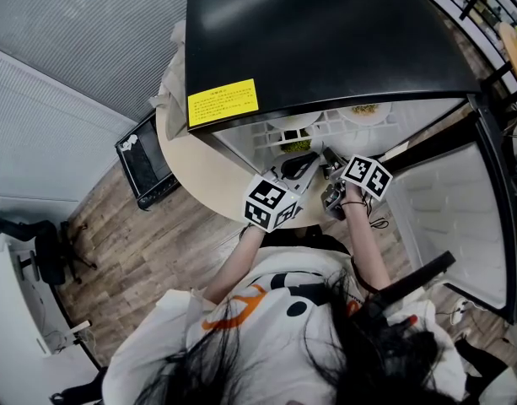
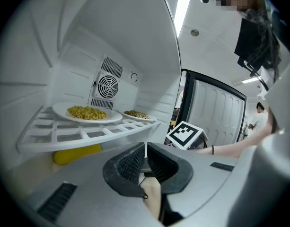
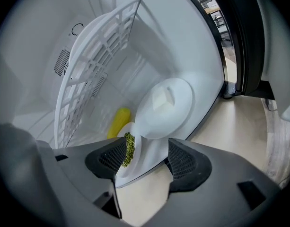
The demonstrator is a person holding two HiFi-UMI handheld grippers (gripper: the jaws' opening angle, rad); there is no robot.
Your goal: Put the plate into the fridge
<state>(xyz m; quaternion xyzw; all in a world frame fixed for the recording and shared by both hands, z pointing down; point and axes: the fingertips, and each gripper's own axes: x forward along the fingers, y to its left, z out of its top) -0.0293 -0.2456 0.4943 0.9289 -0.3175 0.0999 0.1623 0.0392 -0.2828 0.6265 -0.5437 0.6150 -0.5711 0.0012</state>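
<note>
Right hand-held gripper has its jaws wide apart. The round white plate with green food sits between them, but the pads do not squeeze it. That plate lies at the front of the white floor inside the small black fridge, below the white grid shelf. Just behind it is another white plate with a white block. A long yellow thing lies farther back.

Left hand-held gripper has its jaws pressed together. It points at the shelf, where a white plate of yellow noodles and a white plate of brown food stand. The fridge stands on a round pale desk, and its door is open.
</note>
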